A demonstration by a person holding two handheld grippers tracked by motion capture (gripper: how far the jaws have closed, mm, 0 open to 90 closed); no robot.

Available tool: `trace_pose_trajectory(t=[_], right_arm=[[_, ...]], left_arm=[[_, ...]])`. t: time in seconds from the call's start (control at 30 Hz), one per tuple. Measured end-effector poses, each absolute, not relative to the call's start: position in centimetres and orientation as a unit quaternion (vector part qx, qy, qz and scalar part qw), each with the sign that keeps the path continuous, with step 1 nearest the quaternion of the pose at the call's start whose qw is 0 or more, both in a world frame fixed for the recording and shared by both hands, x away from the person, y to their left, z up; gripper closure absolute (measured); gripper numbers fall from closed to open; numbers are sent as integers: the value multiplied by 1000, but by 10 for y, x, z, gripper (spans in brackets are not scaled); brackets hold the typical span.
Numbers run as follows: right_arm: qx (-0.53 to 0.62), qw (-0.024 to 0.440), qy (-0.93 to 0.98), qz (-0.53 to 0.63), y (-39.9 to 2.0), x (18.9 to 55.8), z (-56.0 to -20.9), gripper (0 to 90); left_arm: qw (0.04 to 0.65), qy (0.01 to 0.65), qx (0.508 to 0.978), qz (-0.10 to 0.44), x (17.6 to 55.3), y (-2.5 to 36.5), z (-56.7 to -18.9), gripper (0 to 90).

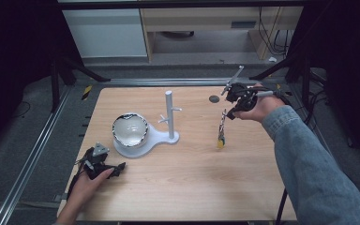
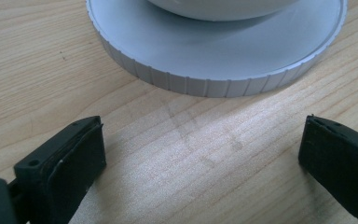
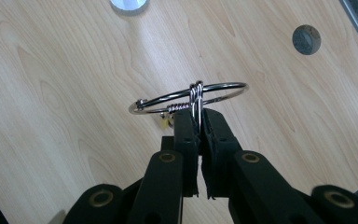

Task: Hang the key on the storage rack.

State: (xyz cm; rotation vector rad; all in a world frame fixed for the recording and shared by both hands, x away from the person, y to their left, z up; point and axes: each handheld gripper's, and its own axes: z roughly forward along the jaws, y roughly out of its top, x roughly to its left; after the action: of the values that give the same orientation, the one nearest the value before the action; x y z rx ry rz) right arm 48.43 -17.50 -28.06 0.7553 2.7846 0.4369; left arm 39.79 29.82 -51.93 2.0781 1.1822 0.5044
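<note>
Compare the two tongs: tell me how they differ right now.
The left tongs stand open, nothing between the jaws; the right tongs are shut on a metal ring. The left tongs lie low at the table, by the white stand; the right tongs are held above it. Both have black jaws.

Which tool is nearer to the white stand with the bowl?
Left. The left tool rests just in front of the stand; the right tool is far off, holding a bracelet.
</note>
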Motion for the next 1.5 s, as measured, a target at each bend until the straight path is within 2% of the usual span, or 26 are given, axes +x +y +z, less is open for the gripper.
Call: trace_pose_trajectory(t=[0.5,1.5], right_arm=[[248,115,948,161,-161,489,-253,854],[221,138,951,168,-112,505,-229,855]], left_arm=[[342,455,799,194,398,298,-519,0],[342,455,799,194,398,298,-519,0]])
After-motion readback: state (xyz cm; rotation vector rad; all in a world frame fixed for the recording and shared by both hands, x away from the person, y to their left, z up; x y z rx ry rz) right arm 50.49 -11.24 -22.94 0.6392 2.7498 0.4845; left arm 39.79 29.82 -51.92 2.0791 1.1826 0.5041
